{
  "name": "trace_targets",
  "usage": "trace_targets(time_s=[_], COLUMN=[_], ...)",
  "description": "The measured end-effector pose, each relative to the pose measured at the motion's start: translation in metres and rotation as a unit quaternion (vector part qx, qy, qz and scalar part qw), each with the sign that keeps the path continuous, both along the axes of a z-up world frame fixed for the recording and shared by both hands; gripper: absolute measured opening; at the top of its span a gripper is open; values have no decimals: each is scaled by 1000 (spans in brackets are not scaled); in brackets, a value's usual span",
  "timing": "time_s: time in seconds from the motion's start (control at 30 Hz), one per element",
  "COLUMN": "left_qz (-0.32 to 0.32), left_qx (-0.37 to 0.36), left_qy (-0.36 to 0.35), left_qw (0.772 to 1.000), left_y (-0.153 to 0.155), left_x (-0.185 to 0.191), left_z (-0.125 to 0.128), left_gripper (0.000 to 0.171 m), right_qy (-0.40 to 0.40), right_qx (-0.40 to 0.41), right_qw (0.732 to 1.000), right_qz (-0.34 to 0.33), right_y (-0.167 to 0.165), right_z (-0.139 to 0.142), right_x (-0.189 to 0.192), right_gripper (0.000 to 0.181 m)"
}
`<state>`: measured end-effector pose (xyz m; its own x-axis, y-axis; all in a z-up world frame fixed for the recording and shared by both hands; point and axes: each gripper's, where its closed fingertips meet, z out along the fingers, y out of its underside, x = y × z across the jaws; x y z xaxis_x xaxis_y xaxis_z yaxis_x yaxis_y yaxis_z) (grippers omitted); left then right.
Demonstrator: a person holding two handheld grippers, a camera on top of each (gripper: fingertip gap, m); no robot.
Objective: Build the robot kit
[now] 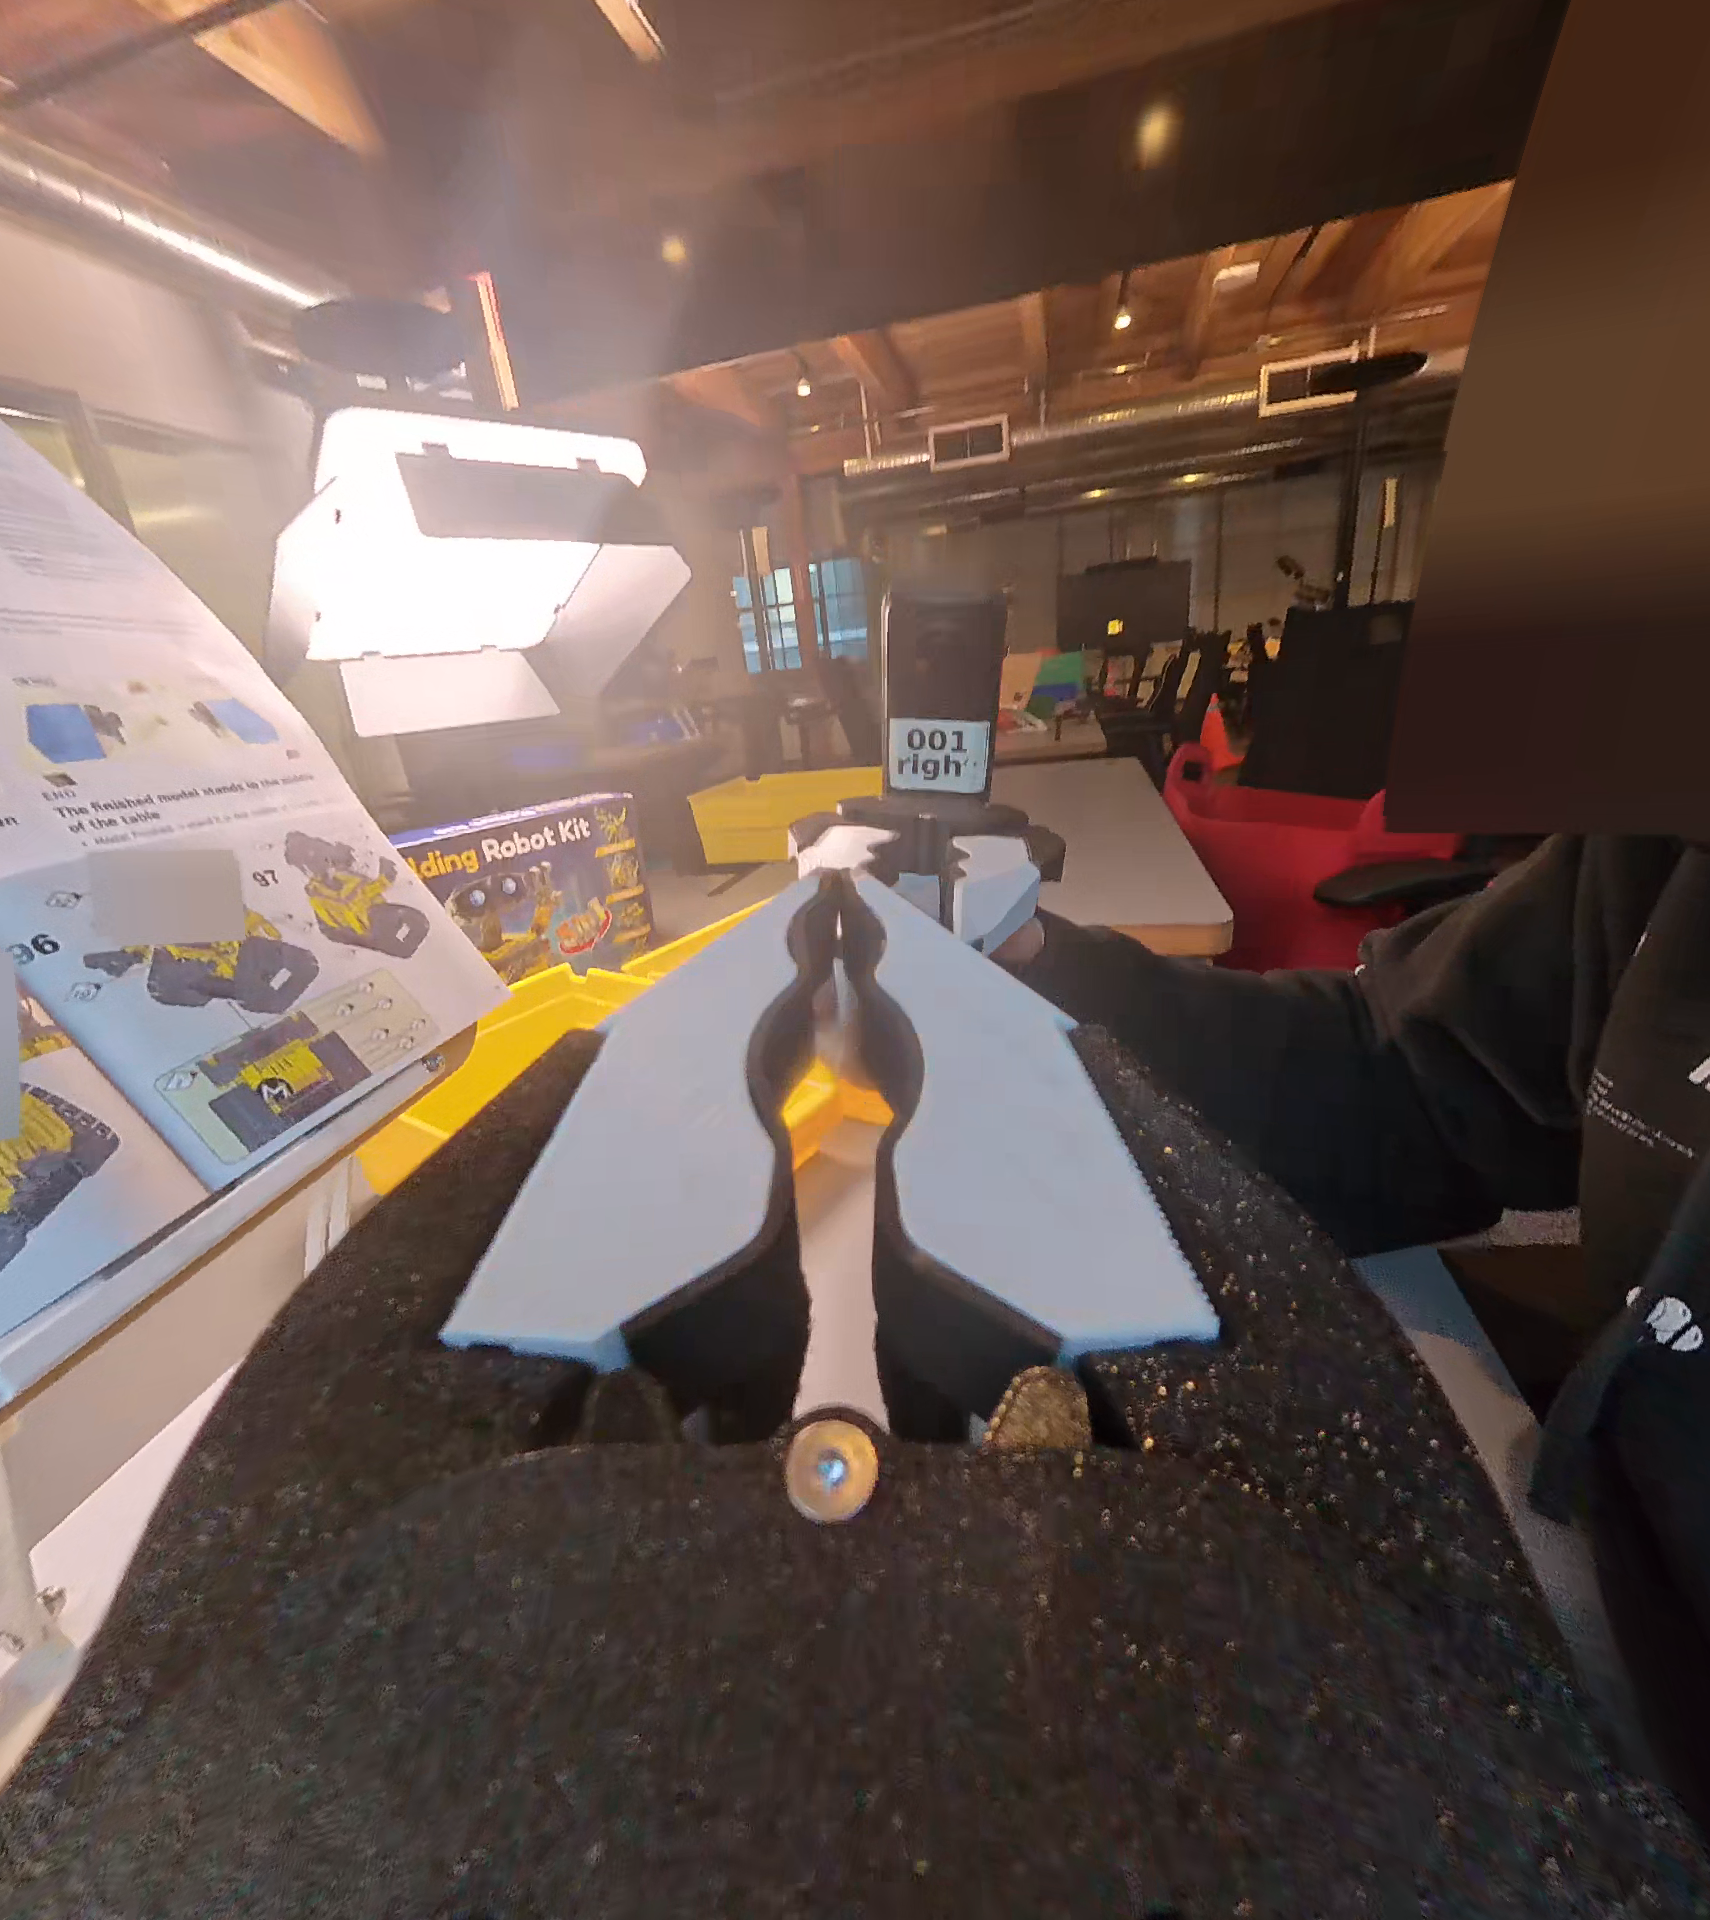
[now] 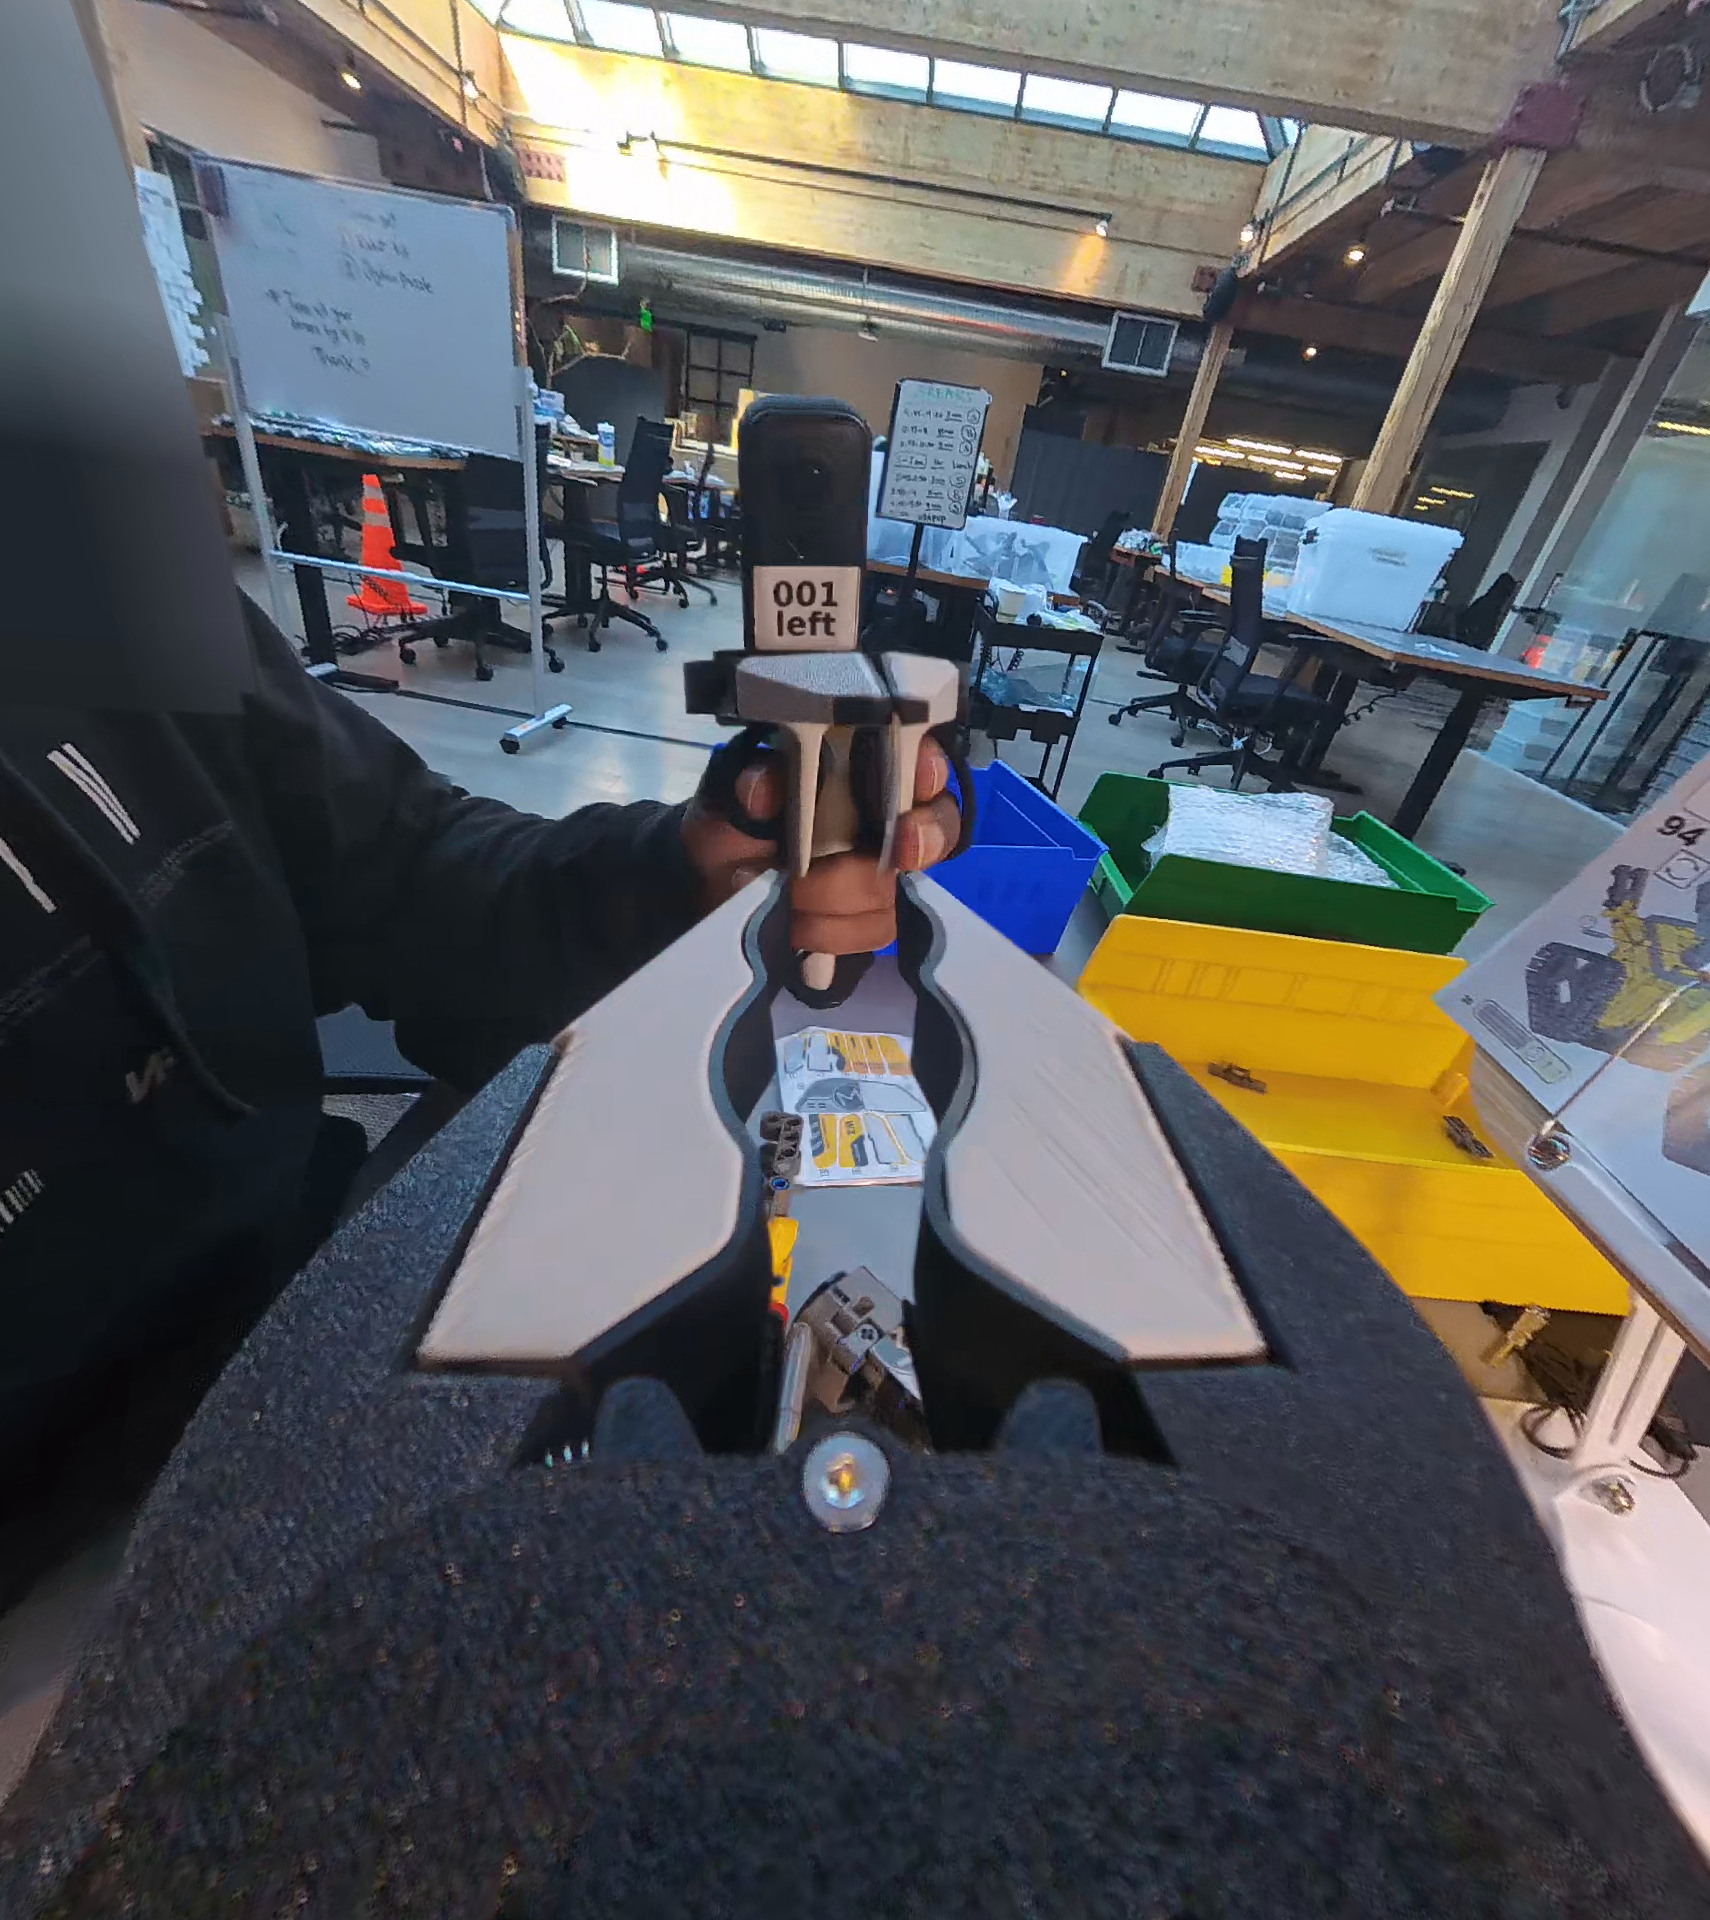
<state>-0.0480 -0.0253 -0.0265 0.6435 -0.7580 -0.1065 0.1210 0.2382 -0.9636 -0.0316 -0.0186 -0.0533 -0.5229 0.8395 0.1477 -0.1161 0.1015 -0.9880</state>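
Note:
My left gripper (image 1: 835,888) is shut, its fingertips meeting with nothing visible between them. It points at my right gripper (image 1: 918,873), held close in front in a gloved hand. My right gripper (image 2: 840,883) is open and empty, facing the left gripper (image 2: 849,831), which a hand holds just beyond its tips. Below the right fingers on the table lie a sticker sheet (image 2: 856,1101), a small grey piece (image 2: 778,1132), a yellow piece (image 2: 781,1247) and a grey building-block assembly (image 2: 856,1340).
An instruction booklet on a tilted stand (image 1: 155,935) (image 2: 1682,987) stands beside yellow bins (image 1: 518,1049) (image 2: 1350,1091). There are also a green bin (image 2: 1277,894), a blue bin (image 2: 1017,862), a kit box (image 1: 539,883), a bright light panel (image 1: 477,582) and a red tub (image 1: 1277,873). A person in a dark hoodie (image 2: 207,987) sits close. Less than 4 cm separates the two grippers' tips. About 15 cm separates my right fingertips from the grey building-block assembly (image 2: 856,1340).

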Motion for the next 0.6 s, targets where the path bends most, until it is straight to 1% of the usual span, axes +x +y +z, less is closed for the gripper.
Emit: trace_targets(time_s=[0.1,0.17,0.3,0.43,0.53,0.6], left_qz=[-10,-11,-8,-5,-4,-3], left_qx=[10,9,6,5,6,5], left_qy=[-20,-22,-19,-18,-17,-17], left_qw=[1000,1000,1000,1000,1000,1000], left_y=[0,0,2,3,3,3], left_x=[-3,-3,-1,-1,-1,-1], left_z=[7,6,1,-1,-1,-1], left_gripper=[0,0,0,0,0,0], right_qy=[8,14,22,19,20,21], right_qx=[7,-2,-17,-9,-14,-13], right_qw=[1000,999,999,1000,1000,1000], right_qz=[-23,-31,-26,-22,-16,-19], right_y=[3,6,7,4,2,3], right_z=[0,2,5,3,4,4], right_x=[-5,-7,-6,-6,-5,-5], right_gripper=[19,19,13,4,4,0])
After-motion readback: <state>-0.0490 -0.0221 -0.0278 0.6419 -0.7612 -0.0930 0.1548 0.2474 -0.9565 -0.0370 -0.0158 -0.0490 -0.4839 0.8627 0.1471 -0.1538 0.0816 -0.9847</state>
